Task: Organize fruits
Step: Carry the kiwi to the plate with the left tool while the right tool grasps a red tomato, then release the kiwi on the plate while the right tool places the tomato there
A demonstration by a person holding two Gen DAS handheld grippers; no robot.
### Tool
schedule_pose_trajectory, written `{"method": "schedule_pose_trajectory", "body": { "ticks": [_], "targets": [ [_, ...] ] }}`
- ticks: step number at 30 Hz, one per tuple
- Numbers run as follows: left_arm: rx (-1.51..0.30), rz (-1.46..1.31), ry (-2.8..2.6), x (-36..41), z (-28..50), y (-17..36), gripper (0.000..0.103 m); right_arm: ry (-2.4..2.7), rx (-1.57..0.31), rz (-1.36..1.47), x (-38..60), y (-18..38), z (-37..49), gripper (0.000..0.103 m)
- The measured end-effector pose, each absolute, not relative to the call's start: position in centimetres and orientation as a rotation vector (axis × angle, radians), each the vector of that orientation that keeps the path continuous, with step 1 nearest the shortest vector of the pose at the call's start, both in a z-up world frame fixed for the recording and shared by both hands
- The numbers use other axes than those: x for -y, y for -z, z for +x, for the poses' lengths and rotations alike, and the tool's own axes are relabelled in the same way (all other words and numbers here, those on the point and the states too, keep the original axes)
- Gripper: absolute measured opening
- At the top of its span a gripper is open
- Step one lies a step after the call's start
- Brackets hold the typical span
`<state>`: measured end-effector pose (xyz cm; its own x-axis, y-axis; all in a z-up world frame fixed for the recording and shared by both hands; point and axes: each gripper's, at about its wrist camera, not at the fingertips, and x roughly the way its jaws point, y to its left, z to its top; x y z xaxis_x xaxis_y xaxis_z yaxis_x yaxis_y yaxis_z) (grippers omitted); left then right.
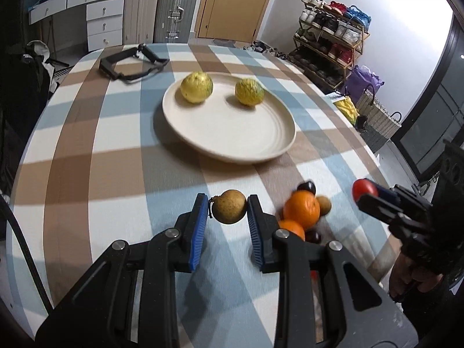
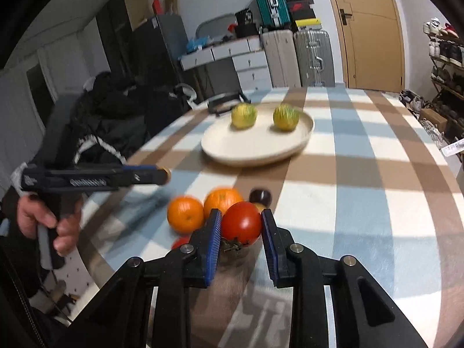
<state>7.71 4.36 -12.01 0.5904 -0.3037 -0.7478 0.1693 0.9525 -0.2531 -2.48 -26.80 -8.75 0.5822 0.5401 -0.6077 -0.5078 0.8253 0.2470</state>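
Both tools pinch fruit: left tool [image 1: 227, 213] a brown pear [image 1: 229, 206], right tool [image 2: 241, 227] a tomato [image 2: 241, 222] hiding blurred oranges [image 2: 185, 214]

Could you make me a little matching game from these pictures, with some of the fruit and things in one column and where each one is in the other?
Things:
1. brown pear
2. red tomato
3. two yellow-green fruits
4. two oranges

Places:
A. on the cream plate
B. between the left gripper fingers
C. loose on the checked tablecloth
D. between the right gripper fingers

Pairs: 1-B, 2-D, 3-A, 4-C
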Motion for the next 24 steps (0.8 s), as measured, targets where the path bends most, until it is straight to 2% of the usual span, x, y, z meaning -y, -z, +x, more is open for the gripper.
{"method": "schedule_pose_trajectory", "body": {
  "ticks": [15, 24],
  "targets": [
    [-0.828, -0.196, 0.260, -5.4, 18.0, 9.8, 0.025, -0.661, -0.601, 0.096, 25.0, 1.9, 7.8, 0.028],
    [-0.862, -0.175, 0.249, -6.0, 23.0, 11.3, 0.025, -0.679, -0.661, 0.112, 22.6, 2.0, 15.9, 0.028]
  ]
}}
